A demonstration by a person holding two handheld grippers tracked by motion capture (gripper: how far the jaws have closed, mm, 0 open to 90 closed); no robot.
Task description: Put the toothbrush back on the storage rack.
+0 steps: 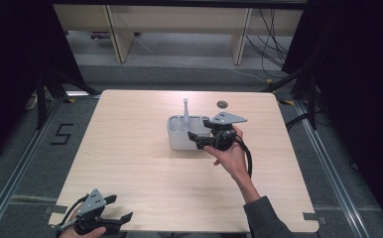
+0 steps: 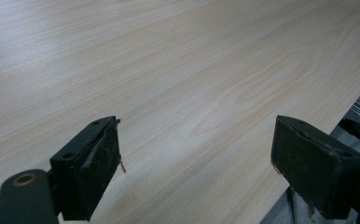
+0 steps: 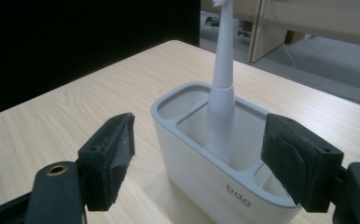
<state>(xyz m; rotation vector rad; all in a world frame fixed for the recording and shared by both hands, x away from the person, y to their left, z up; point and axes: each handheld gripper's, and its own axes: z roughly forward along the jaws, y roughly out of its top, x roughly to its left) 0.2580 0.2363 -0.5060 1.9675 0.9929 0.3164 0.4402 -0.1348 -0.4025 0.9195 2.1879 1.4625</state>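
- Pale grey plastic holder [image 3: 206, 172], oblong, with rounded corners and three compartments: stands upright near the middle of the tabletop [image 1: 145, 188], slightly toward the far side; its long side faces the right gripper, with small lettering low on that wall
- White electric toothbrush [image 3: 222, 93], slim neck on a thicker body: stands upright in the holder's large middle compartment, base down and brush end up, so the compartment walls keep it from tipping; the small compartments at either end look empty
- Right gripper [image 1: 195, 137], black, with a grey three-cornered plate on top: held in the person's right hand just at the holder's right side, pointing across it; in the right gripper view the fingers [image 3: 108, 158] stand wide apart, one on each side of the holder and clear of its walls, with nothing in their grasp; by my reading this spread suits either letting go of the toothbrush's seat or lining up on the holder itself, and the pictures do not settle which
- Left gripper [image 1: 120, 210], same make: parked at the near left corner of the tabletop, well apart from the holder, fingers [image 2: 92, 168] spread wide over bare wood and holding nothing; it seems kept out of the way while the right hand works
- Small dark round disc [image 1: 222, 104]: lies flat on the tabletop beyond the holder, near the far edge, apart from everything
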